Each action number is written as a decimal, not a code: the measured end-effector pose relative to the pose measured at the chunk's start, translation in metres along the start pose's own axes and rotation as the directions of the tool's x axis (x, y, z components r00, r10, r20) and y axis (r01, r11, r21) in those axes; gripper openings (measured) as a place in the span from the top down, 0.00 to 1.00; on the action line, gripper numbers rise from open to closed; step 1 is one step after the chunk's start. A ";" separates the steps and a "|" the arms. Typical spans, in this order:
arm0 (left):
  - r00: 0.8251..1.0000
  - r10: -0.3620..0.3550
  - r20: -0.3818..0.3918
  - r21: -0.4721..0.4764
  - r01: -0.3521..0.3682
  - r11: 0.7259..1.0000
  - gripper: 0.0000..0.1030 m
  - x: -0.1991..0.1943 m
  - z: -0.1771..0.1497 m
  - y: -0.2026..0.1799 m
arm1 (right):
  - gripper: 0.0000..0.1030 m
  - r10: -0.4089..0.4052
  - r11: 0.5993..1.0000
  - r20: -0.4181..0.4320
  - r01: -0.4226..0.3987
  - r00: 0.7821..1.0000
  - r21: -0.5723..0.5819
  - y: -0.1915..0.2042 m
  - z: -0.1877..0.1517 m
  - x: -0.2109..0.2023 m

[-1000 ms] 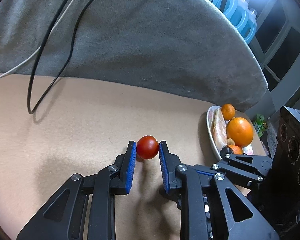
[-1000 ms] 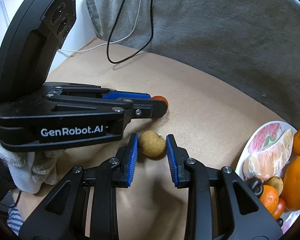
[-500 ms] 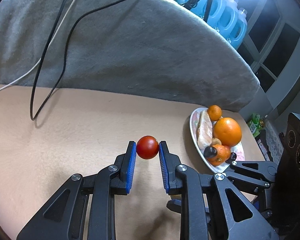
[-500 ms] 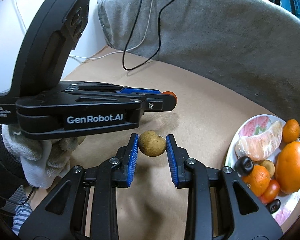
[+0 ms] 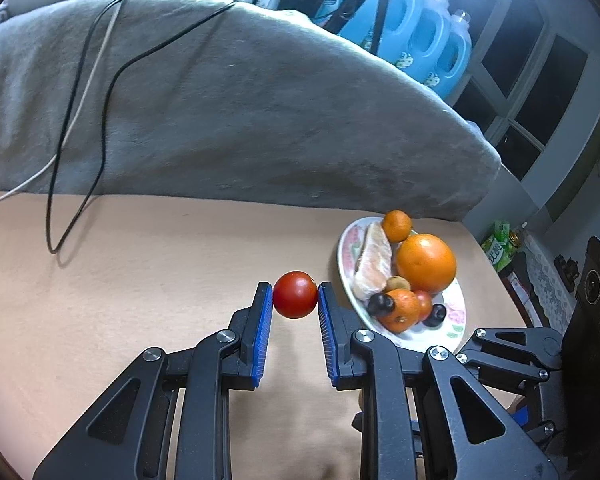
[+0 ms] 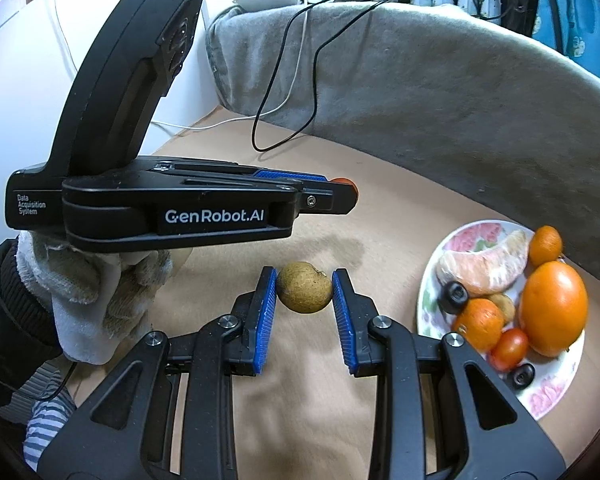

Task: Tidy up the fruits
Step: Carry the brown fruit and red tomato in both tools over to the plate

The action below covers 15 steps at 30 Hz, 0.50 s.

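Two fruits are on their way to the plate (image 5: 458, 334). The left gripper (image 5: 296, 300) squeezes a red tomato (image 5: 295, 294), and the right gripper (image 6: 304, 294) squeezes a brown kiwi (image 6: 304, 293), both above the bench (image 5: 120, 280). Next, I think, each needs a free spot beside the big orange (image 6: 554, 308).

- The left tongs (image 5: 296, 300), black with blue ribbed pads, clamp a small round red tomato (image 5: 295, 294) between their tips, above the tan surface (image 5: 120, 280).
- Just right of the tomato sits a white floral plate (image 5: 454, 320) holding a large orange (image 5: 426, 263), a small mandarin (image 5: 397, 225), a peeled citrus segment (image 5: 374, 262), another mandarin (image 5: 400, 310) and dark small fruits.
- A grey blanket (image 5: 240, 120) lies behind, crossed by a black cable (image 5: 66, 160) and a white cable (image 5: 88, 92).
- Blue detergent bottles (image 5: 412, 28) stand beyond it.
- Part of the right tongs (image 5: 512, 348) shows at the lower right.
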<state>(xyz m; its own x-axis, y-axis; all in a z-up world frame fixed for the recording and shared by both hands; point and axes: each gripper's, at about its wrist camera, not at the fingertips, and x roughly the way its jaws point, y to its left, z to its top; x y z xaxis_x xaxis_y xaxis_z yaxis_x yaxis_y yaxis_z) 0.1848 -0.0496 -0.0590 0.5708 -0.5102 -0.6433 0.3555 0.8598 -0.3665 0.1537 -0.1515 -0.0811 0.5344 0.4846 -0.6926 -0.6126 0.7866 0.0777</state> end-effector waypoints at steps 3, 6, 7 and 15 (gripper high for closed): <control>1.000 -0.008 -0.001 0.014 0.008 1.000 0.79 0.002 0.000 -0.010 | 0.71 -0.006 1.000 0.010 0.006 1.000 0.013 -0.004 -0.005 -0.009; 1.000 -0.016 0.000 0.024 0.016 1.000 0.79 0.004 0.001 -0.018 | 0.71 -0.015 1.000 0.019 0.015 1.000 0.026 -0.009 -0.009 -0.017; 1.000 -0.018 0.001 0.026 0.018 1.000 0.79 0.004 0.001 -0.020 | 0.71 -0.019 0.999 0.023 0.018 1.000 0.030 -0.011 -0.011 -0.020; 0.999 -0.035 -0.004 0.048 0.035 0.998 0.79 0.012 0.004 -0.035 | 0.71 -0.060 0.994 0.045 0.055 0.997 0.096 -0.037 -0.032 -0.050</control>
<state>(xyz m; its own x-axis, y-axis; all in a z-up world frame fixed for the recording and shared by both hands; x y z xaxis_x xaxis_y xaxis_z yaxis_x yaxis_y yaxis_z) 0.1824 -0.0865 -0.0512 0.5549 -0.5402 -0.6327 0.4108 0.8392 -0.3562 0.1309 -0.2169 -0.0718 0.5956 0.4532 -0.6632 -0.5234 0.8453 0.1075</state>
